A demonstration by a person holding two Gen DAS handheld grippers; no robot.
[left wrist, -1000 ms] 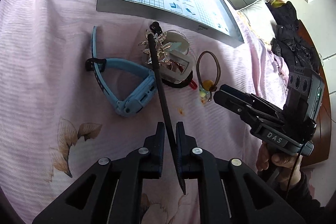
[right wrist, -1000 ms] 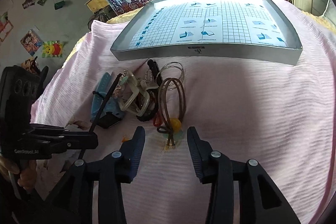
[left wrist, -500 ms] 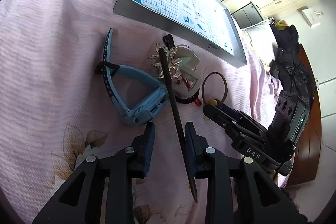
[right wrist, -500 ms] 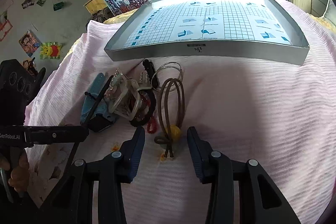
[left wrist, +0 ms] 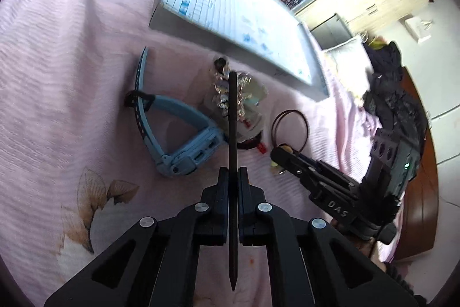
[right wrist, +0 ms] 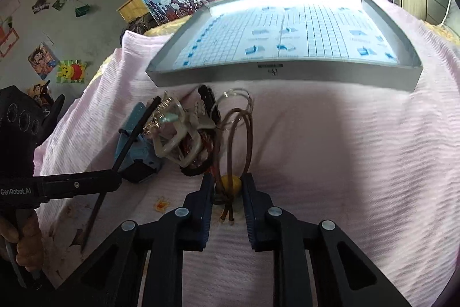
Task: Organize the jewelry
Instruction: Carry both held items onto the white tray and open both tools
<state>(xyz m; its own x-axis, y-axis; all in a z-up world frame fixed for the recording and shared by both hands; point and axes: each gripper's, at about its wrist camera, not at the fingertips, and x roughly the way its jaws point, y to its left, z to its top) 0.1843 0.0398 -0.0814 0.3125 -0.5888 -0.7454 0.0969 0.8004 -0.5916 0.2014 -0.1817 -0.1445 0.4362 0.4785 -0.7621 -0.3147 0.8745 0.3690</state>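
Note:
My left gripper (left wrist: pixel 233 174) is shut on a thin black hair stick (left wrist: pixel 233 134) that points straight ahead. Its crystal ornament (left wrist: pixel 230 94) hangs over the jewelry pile. In the right wrist view the stick (right wrist: pixel 129 140) slants up from the left gripper (right wrist: pixel 115 180). My right gripper (right wrist: pixel 228 186) sits low on the pink bedspread. Its fingers are drawn in around the yellow bead (right wrist: pixel 230 183) of a brown hair tie (right wrist: pixel 238 134), touching it on both sides. A blue watch (left wrist: pixel 172 134) lies left of the pile.
A grey tray (right wrist: pixel 287 74) with a grid-printed floor stands just behind the pile. The pile holds a pale claw clip (right wrist: pixel 178 134), a black band (right wrist: pixel 198 169) and a clear ring (right wrist: pixel 235 99). A hand (right wrist: pixel 26 243) holds the left gripper's handle.
The left jaws opened briefly, then shut again with the stick now straight between them. The right gripper slid forward and narrowed its fingers around the yellow bead.

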